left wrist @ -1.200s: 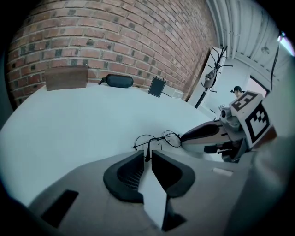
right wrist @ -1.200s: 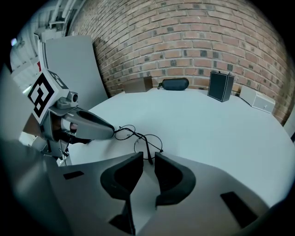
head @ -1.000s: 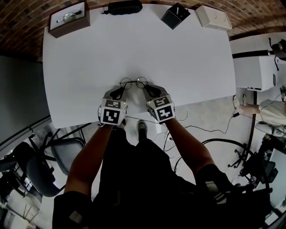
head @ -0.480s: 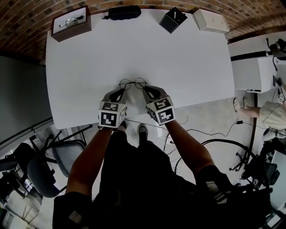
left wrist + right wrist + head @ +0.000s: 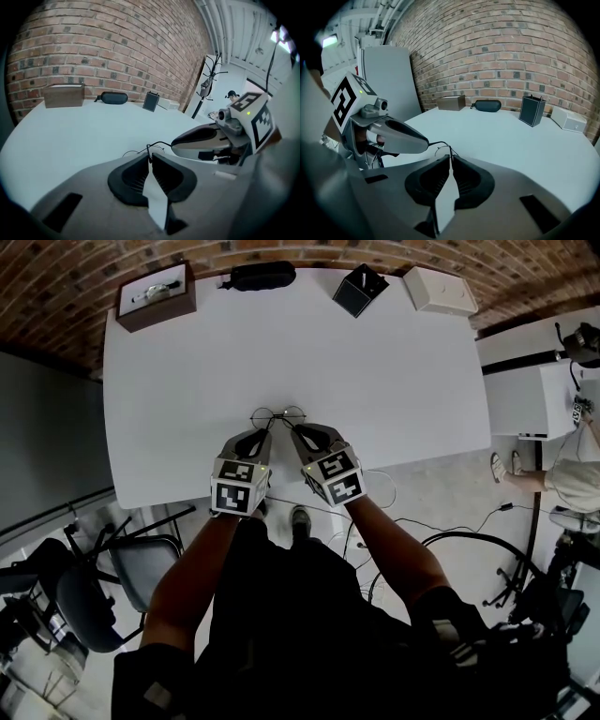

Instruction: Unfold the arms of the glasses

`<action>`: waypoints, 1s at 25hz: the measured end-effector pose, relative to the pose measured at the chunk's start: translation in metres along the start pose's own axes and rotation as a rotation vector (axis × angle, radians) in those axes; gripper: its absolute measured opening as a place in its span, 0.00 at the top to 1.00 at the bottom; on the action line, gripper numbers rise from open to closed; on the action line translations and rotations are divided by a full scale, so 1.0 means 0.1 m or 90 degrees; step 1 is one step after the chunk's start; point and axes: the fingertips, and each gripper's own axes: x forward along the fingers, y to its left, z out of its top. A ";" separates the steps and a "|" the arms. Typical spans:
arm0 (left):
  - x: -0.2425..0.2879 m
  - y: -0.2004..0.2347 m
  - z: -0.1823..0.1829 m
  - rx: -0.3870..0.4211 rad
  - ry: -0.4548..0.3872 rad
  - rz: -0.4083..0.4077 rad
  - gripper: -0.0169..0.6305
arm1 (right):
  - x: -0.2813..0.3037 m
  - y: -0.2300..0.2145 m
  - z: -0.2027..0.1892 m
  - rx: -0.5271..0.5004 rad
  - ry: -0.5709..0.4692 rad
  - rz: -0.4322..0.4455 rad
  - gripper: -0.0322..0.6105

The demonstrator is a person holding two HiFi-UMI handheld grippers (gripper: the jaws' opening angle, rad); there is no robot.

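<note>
The thin, round, black wire-rimmed glasses [image 5: 278, 414] are at the middle of the near edge of the white table [image 5: 394, 381], with the lenses facing 12 o'clock, away from the person. Both arms look swung out from behind the lenses. Each runs back toward 6 o'clock into a gripper, so the unfolding seems mostly or wholly done. What appears left is to bring the arms to full spread, if they are not there yet, then set the frame down and let go. I cannot tell whether the frame touches the table or hangs just above it.

The frame is very fine wire, with two small round lenses joined by a slim bridge. It probably bends easily under a careless pull.

The left gripper [image 5: 266, 433], at 7 o'clock of the lenses, has its dark ribbed pads almost together, pinching the tip of one arm. The right gripper [image 5: 293, 432], at 5 o'clock, has just been closing its jaws, and they now nip the tip of the other arm. The two grippers stand close beside each other.

Along the far edge, well apart from the glasses, are four things:
- at 11 o'clock, a brown wooden box [image 5: 155, 294]
- at 12 o'clock, a black oblong case [image 5: 262, 276]
- at 1 o'clock, a small black box [image 5: 359, 290]
- toward 2 o'clock, a white box [image 5: 439, 290]
</note>
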 end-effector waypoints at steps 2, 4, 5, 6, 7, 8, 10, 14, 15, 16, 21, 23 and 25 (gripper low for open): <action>-0.01 -0.04 0.04 -0.001 -0.018 -0.008 0.92 | -0.01 0.05 0.02 -0.022 -0.006 0.009 0.90; -0.04 -0.09 0.06 -0.001 -0.033 -0.017 0.92 | -0.02 0.10 0.03 -0.047 -0.011 0.019 0.90; -0.05 -0.11 0.06 0.000 -0.035 -0.019 0.92 | -0.02 0.12 0.03 -0.056 -0.014 0.024 0.90; -0.06 -0.12 0.04 0.002 -0.035 -0.020 0.92 | -0.02 0.13 0.02 -0.063 -0.015 0.028 0.90; -0.07 -0.14 0.03 0.007 -0.032 -0.021 0.92 | -0.02 0.14 0.02 -0.069 -0.015 0.031 0.90; -0.07 -0.15 0.01 0.015 -0.030 -0.020 0.92 | -0.02 0.15 0.01 -0.078 -0.015 0.035 0.90; -0.08 -0.17 0.00 0.029 -0.029 -0.022 0.92 | -0.02 0.18 0.00 -0.102 -0.016 0.043 0.91; -0.08 -0.23 -0.04 0.026 -0.037 -0.045 0.92 | -0.01 0.25 -0.05 -0.147 -0.013 0.068 0.91; -0.08 -0.26 -0.06 0.029 -0.035 -0.056 0.92 | 0.00 0.27 -0.07 -0.160 -0.010 0.075 0.91; -0.07 -0.29 -0.09 0.035 -0.030 -0.065 0.92 | 0.01 0.29 -0.10 -0.175 -0.007 0.081 0.91; -0.01 -0.41 -0.33 0.085 0.015 -0.080 0.92 | 0.10 0.36 -0.30 -0.212 0.022 0.096 0.91; 0.02 -0.42 -0.38 0.080 0.020 -0.082 0.92 | 0.13 0.37 -0.39 -0.223 0.036 0.103 0.91; 0.04 -0.41 -0.40 0.074 0.021 -0.079 0.92 | 0.15 0.39 -0.46 -0.231 0.047 0.109 0.91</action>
